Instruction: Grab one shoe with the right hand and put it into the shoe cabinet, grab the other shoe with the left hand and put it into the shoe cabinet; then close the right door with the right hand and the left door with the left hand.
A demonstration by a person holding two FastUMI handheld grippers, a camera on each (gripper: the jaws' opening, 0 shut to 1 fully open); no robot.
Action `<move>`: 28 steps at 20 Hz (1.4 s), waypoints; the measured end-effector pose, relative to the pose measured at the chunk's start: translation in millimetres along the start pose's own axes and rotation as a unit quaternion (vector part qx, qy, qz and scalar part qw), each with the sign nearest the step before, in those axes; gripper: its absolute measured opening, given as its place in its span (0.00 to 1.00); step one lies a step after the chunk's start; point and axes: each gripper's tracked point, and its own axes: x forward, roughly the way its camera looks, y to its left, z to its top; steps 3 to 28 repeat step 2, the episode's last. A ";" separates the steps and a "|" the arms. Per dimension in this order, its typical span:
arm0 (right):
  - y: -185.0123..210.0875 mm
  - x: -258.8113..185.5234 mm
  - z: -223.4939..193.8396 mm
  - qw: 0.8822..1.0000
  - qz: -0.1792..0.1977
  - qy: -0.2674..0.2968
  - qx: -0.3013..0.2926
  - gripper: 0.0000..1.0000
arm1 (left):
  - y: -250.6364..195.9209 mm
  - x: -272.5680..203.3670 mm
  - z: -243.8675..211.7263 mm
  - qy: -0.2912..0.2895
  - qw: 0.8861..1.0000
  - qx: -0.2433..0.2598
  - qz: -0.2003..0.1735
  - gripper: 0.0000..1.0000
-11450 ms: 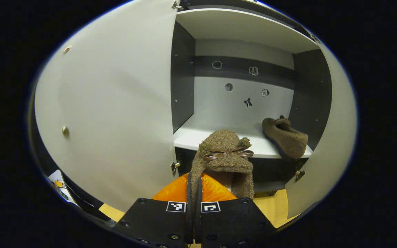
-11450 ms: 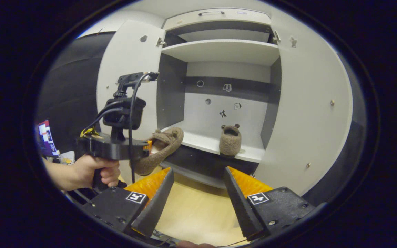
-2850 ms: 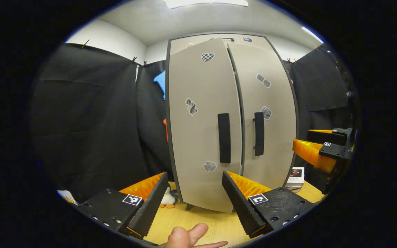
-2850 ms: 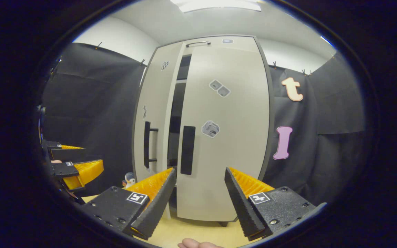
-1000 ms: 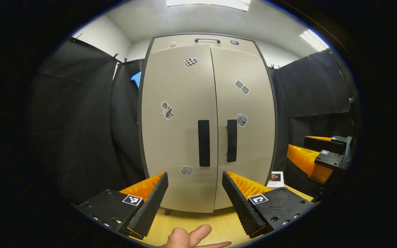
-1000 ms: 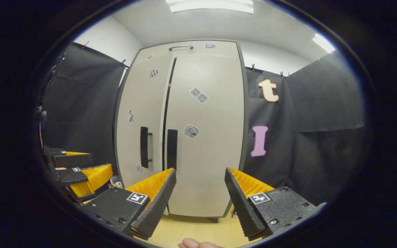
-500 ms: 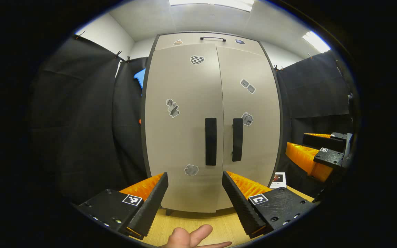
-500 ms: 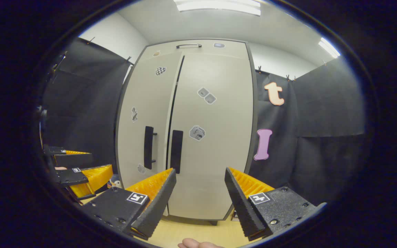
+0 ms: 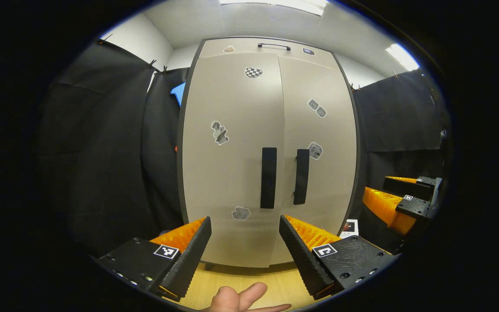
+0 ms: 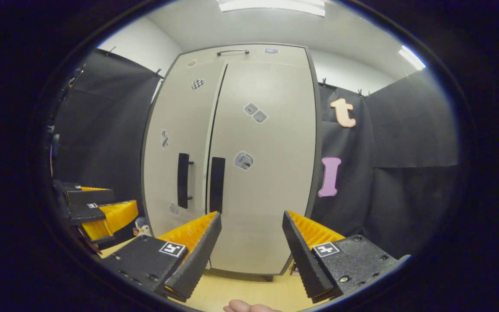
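Observation:
The pale shoe cabinet (image 9: 232, 130) stands in front of me with its left door (image 9: 228, 173) and right door (image 9: 323, 182) both shut, so its inside is hidden. Two dark handles (image 9: 268, 177) (image 9: 301, 177) sit side by side at the middle seam. My left gripper (image 9: 244, 219) is open and empty, a short way back from the left door. In the right gripper view, my right gripper (image 10: 251, 213) is open and empty before the right door (image 10: 267, 195). Off to the side, each view also catches the other gripper: the right gripper (image 9: 399, 203) and the left gripper (image 10: 98, 208).
The cabinet rests on a light wooden tabletop (image 9: 241, 281). A small booklet (image 9: 350, 227) lies by its right foot and a small penguin toy (image 10: 141, 226) by its left. Black cloth walls close in both sides. A fingertip (image 9: 236, 299) shows below my left gripper.
Over the last few seconds both doors have swung fully shut. In the last second both grippers have only drifted slightly and stayed open.

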 end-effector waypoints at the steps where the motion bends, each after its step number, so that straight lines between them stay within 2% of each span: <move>1: -0.4 0.5 -0.6 1.000 0.001 0.001 -0.002 0.92 | 0.2 -0.2 -1.0 0.002 1.000 0.002 0.001 0.96; 28: 0.3 0.8 -1.2 1.000 0.002 0.001 -0.003 0.92 | 1.2 -0.4 -1.9 0.004 1.000 0.004 0.002 0.96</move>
